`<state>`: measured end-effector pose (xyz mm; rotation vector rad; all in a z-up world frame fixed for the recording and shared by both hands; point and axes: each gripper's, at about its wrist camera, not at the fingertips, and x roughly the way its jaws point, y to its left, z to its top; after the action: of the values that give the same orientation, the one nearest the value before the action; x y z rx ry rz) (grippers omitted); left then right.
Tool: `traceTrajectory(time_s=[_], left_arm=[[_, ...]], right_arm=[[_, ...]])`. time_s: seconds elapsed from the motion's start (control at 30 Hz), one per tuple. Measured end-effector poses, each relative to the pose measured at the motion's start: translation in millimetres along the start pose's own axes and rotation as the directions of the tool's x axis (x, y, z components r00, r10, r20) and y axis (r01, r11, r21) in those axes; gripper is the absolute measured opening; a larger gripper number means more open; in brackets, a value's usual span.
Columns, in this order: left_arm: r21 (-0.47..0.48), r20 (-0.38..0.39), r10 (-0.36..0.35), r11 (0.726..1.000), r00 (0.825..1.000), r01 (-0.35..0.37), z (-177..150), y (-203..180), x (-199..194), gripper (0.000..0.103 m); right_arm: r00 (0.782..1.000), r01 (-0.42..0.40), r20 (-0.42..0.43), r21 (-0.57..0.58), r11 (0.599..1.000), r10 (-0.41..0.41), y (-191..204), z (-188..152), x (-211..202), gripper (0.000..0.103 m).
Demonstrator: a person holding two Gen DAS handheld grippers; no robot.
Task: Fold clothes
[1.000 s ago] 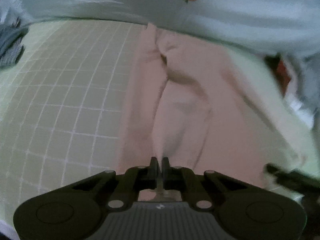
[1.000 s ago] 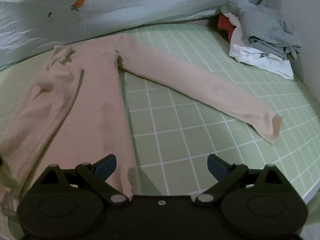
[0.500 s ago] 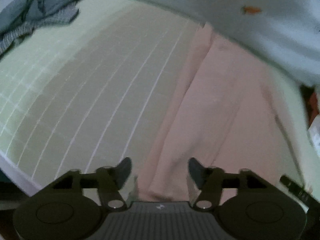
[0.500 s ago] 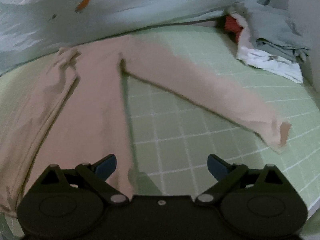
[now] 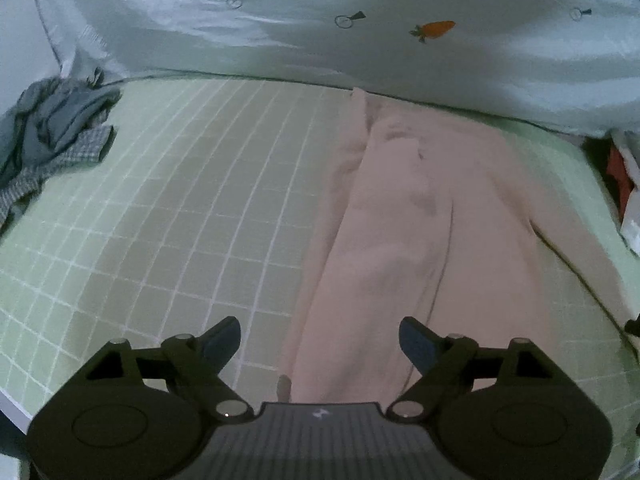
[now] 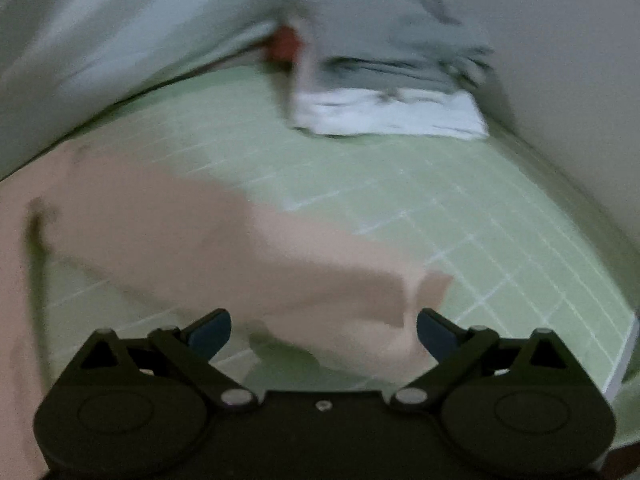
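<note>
A pale pink long-sleeved top (image 5: 404,236) lies flat on the green checked sheet (image 5: 192,208), its left sleeve folded in over the body. My left gripper (image 5: 320,340) is open and empty above the garment's near hem. In the blurred right wrist view, the top's right sleeve (image 6: 248,256) stretches across the sheet (image 6: 460,216), its cuff (image 6: 428,296) near my right gripper (image 6: 324,330). That gripper is open and empty, just above the sleeve's end.
A light blue quilt with carrot prints (image 5: 360,24) lies along the far side. A grey and checked clothes heap (image 5: 52,140) sits far left. A pile of grey, white and red clothes (image 6: 384,80) sits far right by a wall. The bed edge (image 6: 624,352) is close on the right.
My left gripper let go of the pink top, opened wide and pulled back. My right gripper, open throughout, swung right and moved down close to the right sleeve's cuff.
</note>
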<state>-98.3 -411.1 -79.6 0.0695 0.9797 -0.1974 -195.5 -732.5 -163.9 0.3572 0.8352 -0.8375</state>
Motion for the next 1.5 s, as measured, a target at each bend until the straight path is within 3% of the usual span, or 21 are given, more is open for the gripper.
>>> traceTrajectory(time_s=[0.23,0.47,0.57,0.6,0.63,0.73,0.83,0.97,1.0,1.07,1.1,1.13,1.2,1.23,1.3,1.43,1.5], left_arm=[[0.005,-0.022,0.02,1.0,1.0,-0.02,7,-1,1,0.087],[0.014,-0.04,0.003,1.0,0.999,-0.002,16,-2,6,0.088],[0.009,-0.03,-0.008,1.0,1.0,0.009,25,2,6,0.088],[0.004,-0.023,-0.011,1.0,1.0,0.011,29,5,6,0.088],[-0.001,-0.016,-0.014,1.0,1.0,0.014,34,8,7,0.088],[-0.03,0.016,-0.022,0.999,1.0,0.023,47,22,11,0.088],[-0.078,0.031,-0.021,0.997,0.999,0.024,61,38,21,0.088],[-0.134,0.0,-0.014,0.991,1.0,0.014,84,55,44,0.088],[-0.139,-0.002,-0.014,0.99,1.0,0.013,89,58,49,0.088],[-0.132,0.005,-0.014,0.991,1.0,0.014,100,62,57,0.088],[-0.13,0.008,-0.011,0.991,1.0,0.012,104,64,61,0.088],[-0.135,0.006,-0.008,0.991,1.0,0.009,108,66,65,0.088],[-0.144,-0.003,-0.009,0.989,1.0,0.009,113,70,71,0.088],[-0.143,-0.004,-0.012,0.99,1.0,0.011,114,72,74,0.088],[-0.128,-0.009,-0.012,0.992,1.0,0.011,113,72,77,0.088],[-0.096,-0.029,-0.035,0.995,0.999,0.032,108,69,84,0.088],[-0.085,-0.04,-0.053,0.995,0.998,0.05,107,63,87,0.088]], right_arm=[[1.0,0.021,-0.022,0.11,0.994,-0.019,-24,2,25,0.103],[1.0,0.014,-0.021,0.107,0.994,-0.012,-22,5,27,0.101],[0.999,-0.02,-0.024,0.078,0.997,0.022,-16,13,23,0.062],[0.999,-0.037,-0.032,0.066,0.997,0.039,-10,17,23,0.038],[0.998,-0.055,-0.041,0.053,0.997,0.057,-5,21,22,0.021],[0.998,-0.07,-0.003,0.006,0.998,0.07,18,32,14,0.014],[0.986,-0.148,0.076,-0.031,0.989,0.15,48,47,-7,0.013],[0.935,-0.327,0.11,-0.108,0.939,0.338,112,64,-32,0.013],[0.912,-0.385,0.105,-0.119,0.915,0.397,131,67,-37,0.013],[0.833,-0.536,0.092,-0.111,0.837,0.545,164,69,-47,0.014],[0.778,-0.619,0.077,-0.077,0.781,0.624,181,68,-51,0.02],[0.751,-0.657,0.05,-0.053,0.752,0.659,195,64,-50,0.046],[0.699,-0.715,-0.005,-0.005,0.699,0.715,222,58,-50,0.083],[0.669,-0.742,-0.03,0.02,0.67,0.742,235,54,-49,0.085],[0.704,-0.71,-0.072,-0.044,0.703,0.706,245,47,-47,0.085],[0.835,-0.551,-0.073,-0.12,0.826,0.546,227,35,-37,0.088],[0.875,-0.483,-0.081,-0.083,0.871,0.478,205,31,-27,0.088]])
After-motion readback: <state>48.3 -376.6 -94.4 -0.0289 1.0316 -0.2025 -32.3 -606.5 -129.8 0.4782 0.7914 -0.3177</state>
